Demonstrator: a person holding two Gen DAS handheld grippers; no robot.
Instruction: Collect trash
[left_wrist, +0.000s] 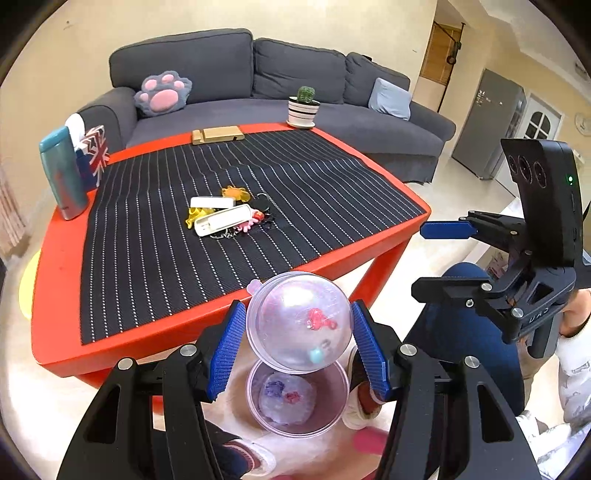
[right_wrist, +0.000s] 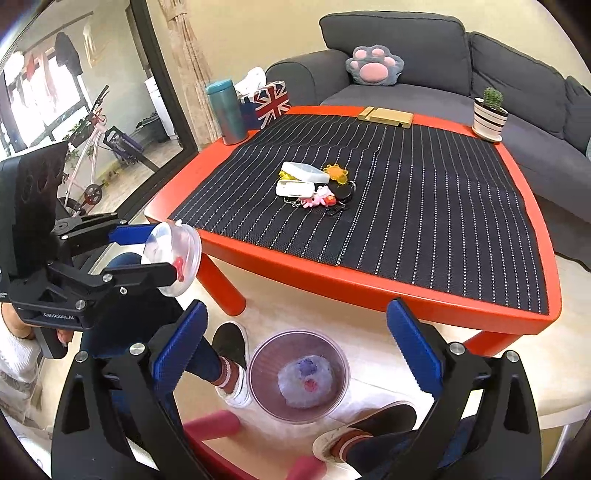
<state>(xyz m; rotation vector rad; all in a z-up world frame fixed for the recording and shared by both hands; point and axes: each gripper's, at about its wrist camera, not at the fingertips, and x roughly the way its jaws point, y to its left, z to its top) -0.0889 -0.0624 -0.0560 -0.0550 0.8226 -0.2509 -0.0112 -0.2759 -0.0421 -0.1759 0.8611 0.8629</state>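
My left gripper (left_wrist: 298, 341) clamps the clear toy capsule (left_wrist: 298, 322) above the round bin (left_wrist: 297, 397) on the floor (another capsule (right_wrist: 306, 380) inside), beside the red desk (left_wrist: 59, 258); my right gripper (right_wrist: 295, 363) hangs wide open.

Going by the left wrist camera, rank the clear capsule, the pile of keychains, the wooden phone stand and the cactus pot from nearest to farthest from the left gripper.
1. Clear capsule, held between the left gripper fingers.
2. Pile of keychains, mid-table.
3. Wooden phone stand, far table edge.
4. Cactus pot, far right corner.
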